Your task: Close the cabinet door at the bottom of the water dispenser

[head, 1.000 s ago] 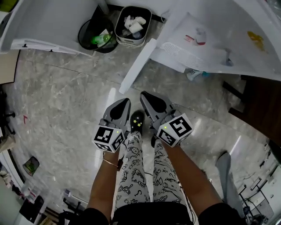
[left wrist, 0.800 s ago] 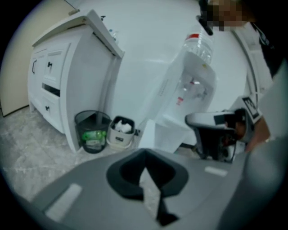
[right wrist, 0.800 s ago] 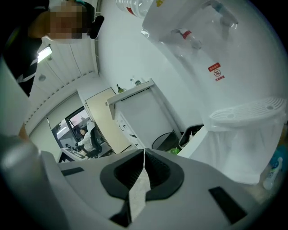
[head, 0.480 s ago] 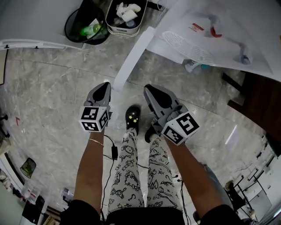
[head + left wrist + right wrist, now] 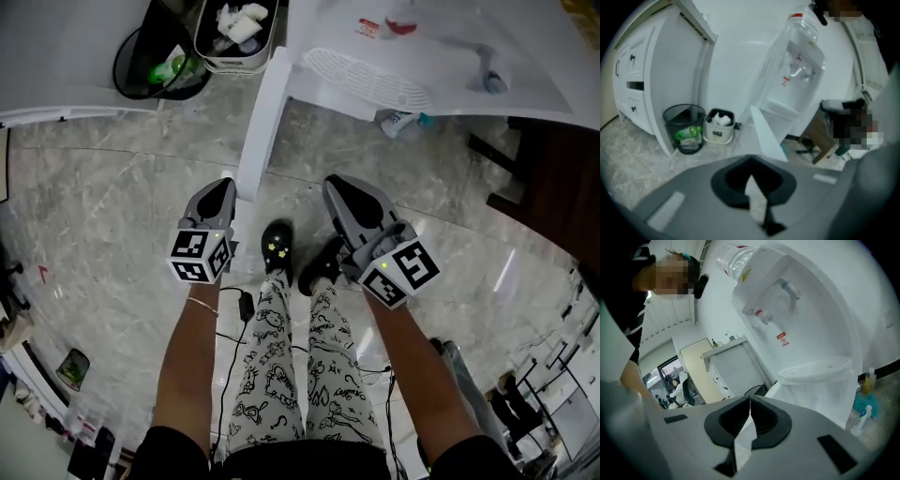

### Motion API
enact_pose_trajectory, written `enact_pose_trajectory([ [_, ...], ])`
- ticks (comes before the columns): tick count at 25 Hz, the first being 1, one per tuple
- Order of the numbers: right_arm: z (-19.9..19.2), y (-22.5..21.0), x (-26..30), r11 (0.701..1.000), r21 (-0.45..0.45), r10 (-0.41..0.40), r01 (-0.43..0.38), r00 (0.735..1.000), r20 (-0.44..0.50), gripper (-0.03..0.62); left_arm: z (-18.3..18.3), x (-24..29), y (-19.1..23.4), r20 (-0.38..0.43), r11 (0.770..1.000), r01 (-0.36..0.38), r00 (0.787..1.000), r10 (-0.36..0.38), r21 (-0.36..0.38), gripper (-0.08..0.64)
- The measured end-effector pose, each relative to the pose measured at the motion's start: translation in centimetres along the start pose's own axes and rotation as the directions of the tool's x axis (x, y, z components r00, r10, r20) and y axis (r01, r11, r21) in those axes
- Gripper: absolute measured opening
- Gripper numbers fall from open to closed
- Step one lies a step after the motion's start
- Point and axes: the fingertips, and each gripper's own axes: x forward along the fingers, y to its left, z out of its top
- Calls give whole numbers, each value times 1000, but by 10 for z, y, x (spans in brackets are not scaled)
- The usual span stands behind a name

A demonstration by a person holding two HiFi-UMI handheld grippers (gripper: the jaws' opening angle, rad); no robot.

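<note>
a: what does the view from the head show?

b: a person looks steeply down at a pale stone floor (image 5: 122,216), with patterned trouser legs and two dark shoes (image 5: 275,248) in the middle. each hand holds a grey gripper, low over the floor.

a: where is the cabinet door?

b: the cabinet door (image 5: 262,122) is a long white panel. it stands open, swung out from the foot of the white water dispenser (image 5: 441,47) at the top right and running down towards the person. its free end is just beside the tip of the left gripper (image 5: 223,187); i cannot tell if they touch.

a: and the jaws?

b: in the left gripper view the jaws are closed tip to tip with nothing between them, and the door (image 5: 764,136) rises just beyond them. the right gripper (image 5: 336,189) hangs on the other side of the shoes, apart from the door. its own view shows its jaws pressed together and empty too, facing the dispenser (image 5: 797,310).

a: anything else nearby?

b: a black bin (image 5: 155,70) and a white bin (image 5: 234,37) stand side by side at the top left, both holding rubbish. a ribbed drip tray (image 5: 366,80) juts from the dispenser, with a small bottle (image 5: 398,122) on the floor below it.
</note>
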Motion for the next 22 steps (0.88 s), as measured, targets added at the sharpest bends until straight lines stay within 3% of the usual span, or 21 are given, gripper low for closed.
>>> enact_pose_trajectory([
  [6, -5, -19, -26, 999, 9, -41, 41, 999, 13, 17, -2, 18, -57, 2, 995, 102, 995, -102, -6, -3],
  [15, 4, -46, -58, 994, 66, -94, 90, 993, 69, 17, 12, 77, -138, -24, 966, 256, 966, -257, -21, -3],
  [22, 26, -66, -79, 992, 73, -112, 104, 986, 127, 17, 34, 123, -186, -124, 915, 365, 929, -348, 169, -2],
])
